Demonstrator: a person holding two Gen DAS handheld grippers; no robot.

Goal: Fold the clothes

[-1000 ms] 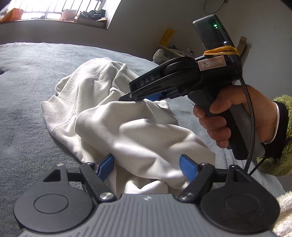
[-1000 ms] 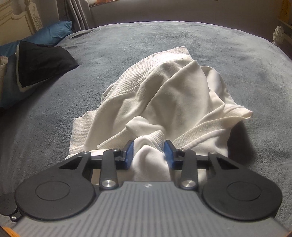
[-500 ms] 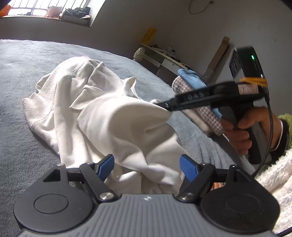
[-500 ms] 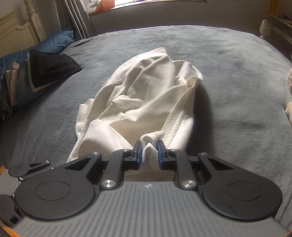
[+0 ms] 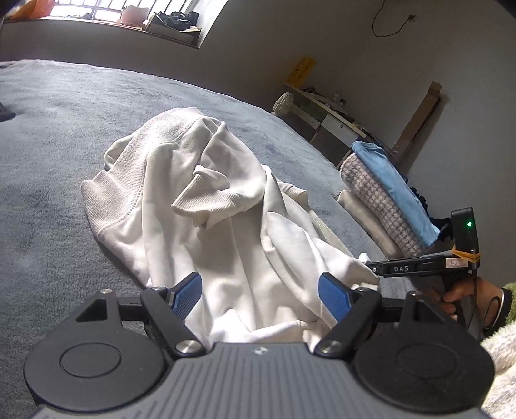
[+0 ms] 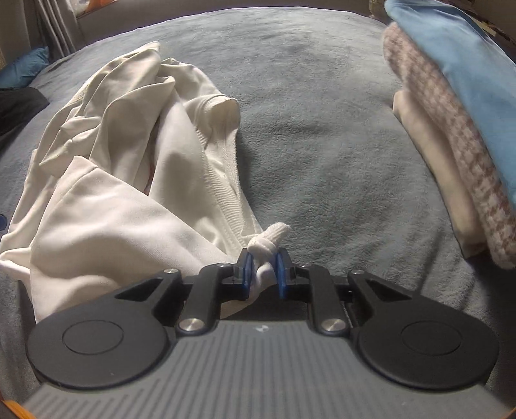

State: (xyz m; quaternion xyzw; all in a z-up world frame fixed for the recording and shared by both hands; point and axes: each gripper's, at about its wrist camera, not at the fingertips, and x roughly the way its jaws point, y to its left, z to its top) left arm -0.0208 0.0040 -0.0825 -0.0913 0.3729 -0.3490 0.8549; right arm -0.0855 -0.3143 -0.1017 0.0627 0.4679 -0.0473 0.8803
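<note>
A grey bed [image 5: 64,135] fills both views. Ahead and to the right of the left claw [image 5: 259,295], a folded stack [image 5: 383,196] lies at the bed's edge: a blue piece [image 5: 391,183] on top, a checked knit [image 5: 377,196] under it, a cream piece [image 5: 364,216] lowest. In the right wrist view the same stack [image 6: 451,122] is close on the right of that claw [image 6: 262,272]. Beyond the stack a low shelf [image 5: 325,112] stands against the wall. A window [image 5: 90,9] shows far ahead on the left. In the right wrist view, far left, lie a dark cloth [image 6: 16,109] and a blue pillow [image 6: 25,66], with a curtain [image 6: 54,25] behind them.
</note>
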